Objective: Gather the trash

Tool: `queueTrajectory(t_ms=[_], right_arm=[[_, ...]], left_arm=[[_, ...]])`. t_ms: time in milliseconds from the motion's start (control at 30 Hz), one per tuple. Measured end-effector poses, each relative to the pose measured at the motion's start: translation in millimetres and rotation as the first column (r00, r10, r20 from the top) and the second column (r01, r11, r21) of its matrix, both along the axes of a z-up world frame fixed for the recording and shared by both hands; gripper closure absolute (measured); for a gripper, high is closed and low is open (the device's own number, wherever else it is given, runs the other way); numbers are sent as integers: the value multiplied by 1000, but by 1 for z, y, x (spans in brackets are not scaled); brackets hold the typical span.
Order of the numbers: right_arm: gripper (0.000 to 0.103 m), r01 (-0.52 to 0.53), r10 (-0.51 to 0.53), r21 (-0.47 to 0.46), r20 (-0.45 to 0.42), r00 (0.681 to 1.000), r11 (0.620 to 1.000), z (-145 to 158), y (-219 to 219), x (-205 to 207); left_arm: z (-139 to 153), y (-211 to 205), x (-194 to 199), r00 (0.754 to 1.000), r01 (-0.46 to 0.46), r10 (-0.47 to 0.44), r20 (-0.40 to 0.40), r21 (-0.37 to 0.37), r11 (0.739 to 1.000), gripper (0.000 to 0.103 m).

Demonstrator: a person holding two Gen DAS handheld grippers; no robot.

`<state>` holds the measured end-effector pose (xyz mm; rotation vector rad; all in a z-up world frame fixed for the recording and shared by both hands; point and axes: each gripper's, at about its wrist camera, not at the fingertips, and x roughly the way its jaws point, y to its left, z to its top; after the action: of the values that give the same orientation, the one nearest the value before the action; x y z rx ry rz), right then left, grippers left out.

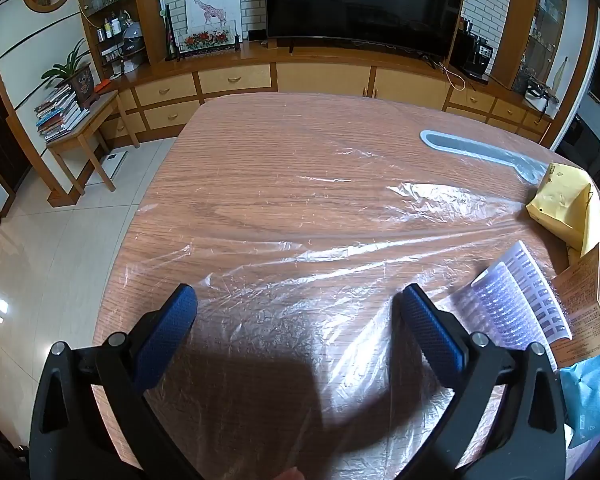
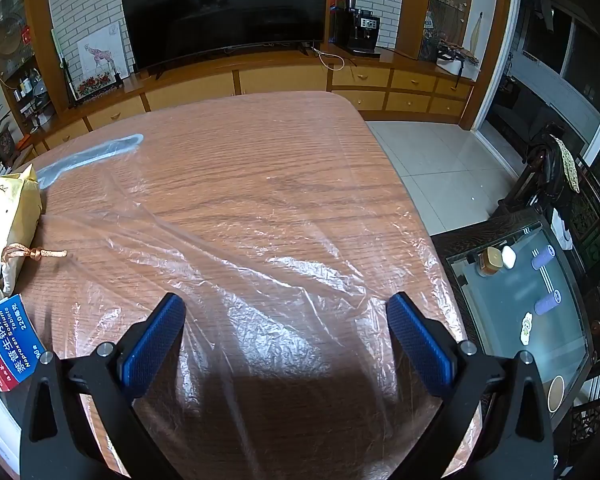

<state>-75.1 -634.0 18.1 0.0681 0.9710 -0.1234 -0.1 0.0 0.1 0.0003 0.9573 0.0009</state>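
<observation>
Both hand-held grippers, left [image 1: 296, 312] and right [image 2: 286, 320], hover spread wide and empty above the clear plastic bag [image 2: 284, 264], flattened mid-bench for loading trash.

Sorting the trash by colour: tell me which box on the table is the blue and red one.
The medicine box printed "Naproxen Sodium", at the left edge of the right wrist view. The other box, the tan carton, is plain brown cardboard.

Wood-grain table [image 1: 260, 152] w/ rounded corners, covered by a crinkled clear plastic sheet [image 1: 340, 248]. In left wrist view: grey-blue flat tool [image 1: 476, 152] at 2 o'clock, yellow paper packet [image 1: 560, 208] at 3, printed leaflet [image 1: 516, 292] & tan carton [image 1: 588, 300] at 4. In right wrist view: Naproxen Sodium box [image 2: 8, 340] at 8 o'clock, near table edge.
</observation>
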Motion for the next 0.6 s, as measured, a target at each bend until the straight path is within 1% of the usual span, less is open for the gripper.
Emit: queueTrajectory(t_ms=[600], right_arm=[[4, 9, -9, -4, 2, 1000, 1000, 0, 1, 0]], left_arm=[[0, 0, 0, 1000, 0, 0, -2, -2, 1000, 1]])
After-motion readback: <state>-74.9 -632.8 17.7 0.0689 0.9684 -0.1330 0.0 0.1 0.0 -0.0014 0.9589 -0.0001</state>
